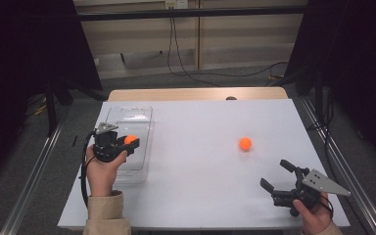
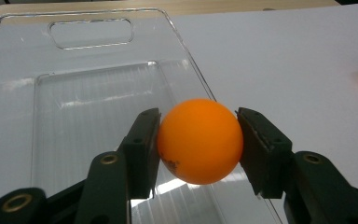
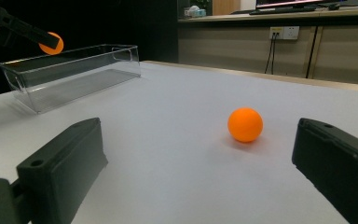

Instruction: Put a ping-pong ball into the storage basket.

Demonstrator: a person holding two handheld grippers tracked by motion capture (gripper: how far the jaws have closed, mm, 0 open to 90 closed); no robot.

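Faintly, dark unreadable print on orange ball, left hand-held gripper clamping it

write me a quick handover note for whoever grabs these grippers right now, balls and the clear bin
Left gripper: shut on the held orange ball, above the right edge of the clear bin.
Right gripper: open, holding nothing, low over the table's near right corner, aimed at the loose orange ball.
Done: one ball picked up and brought to the bin; nothing lies in the bin yet.
Left: probably drop the held ball in, then fetch the loose one from the white table.
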